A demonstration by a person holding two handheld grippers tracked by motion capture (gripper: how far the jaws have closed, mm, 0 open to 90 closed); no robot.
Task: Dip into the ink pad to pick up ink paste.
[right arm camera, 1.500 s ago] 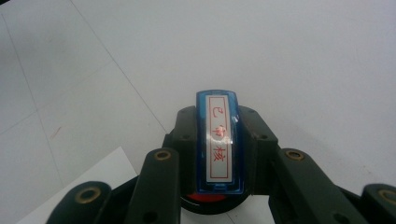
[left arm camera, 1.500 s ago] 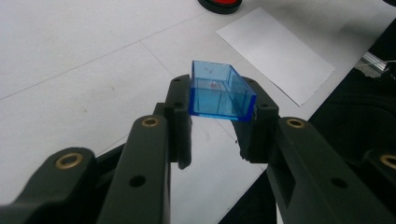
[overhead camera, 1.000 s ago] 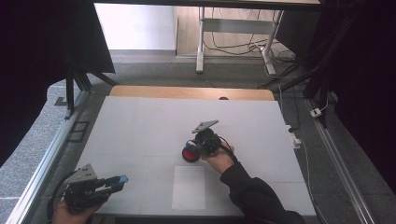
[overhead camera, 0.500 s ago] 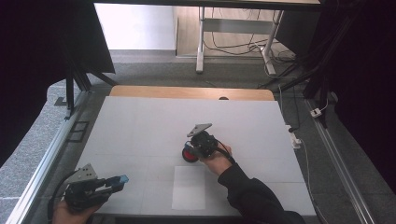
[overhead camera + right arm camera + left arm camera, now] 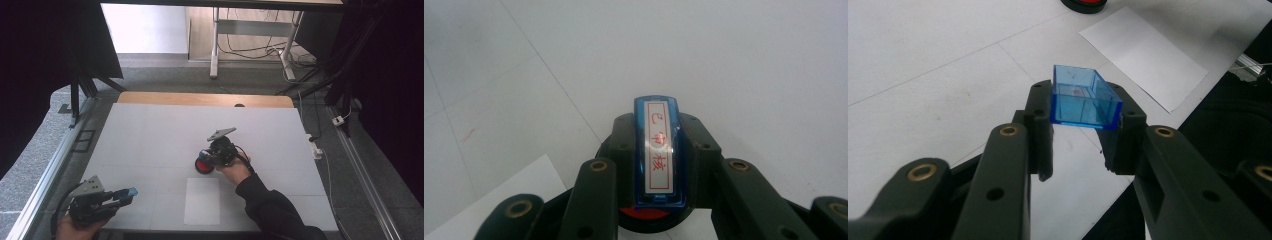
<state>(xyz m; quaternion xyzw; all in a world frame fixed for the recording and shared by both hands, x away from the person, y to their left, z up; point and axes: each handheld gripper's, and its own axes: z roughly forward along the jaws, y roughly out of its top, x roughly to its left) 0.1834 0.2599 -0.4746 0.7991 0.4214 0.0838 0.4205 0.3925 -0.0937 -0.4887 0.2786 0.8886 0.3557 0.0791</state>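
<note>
Blue stamp body [image 5: 658,150] is pinched in your right gripper [image 5: 216,154], pressed onto red ink pad [image 5: 204,165] mid-tabletop: inking step. Left gripper [image 5: 1082,142] pinches blue cap [image 5: 1084,98]. Next: lift straight, move to white paper [image 5: 202,201], press flat.

White table [image 5: 150,135]; wooden strip [image 5: 200,99] at its far edge; grey floor [image 5: 165,80] beyond.

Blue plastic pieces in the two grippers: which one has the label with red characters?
The narrow blue plastic stamp in the right gripper, over the red ink pad. The left gripper holds an open, unlabelled blue clear plastic cap.
</note>
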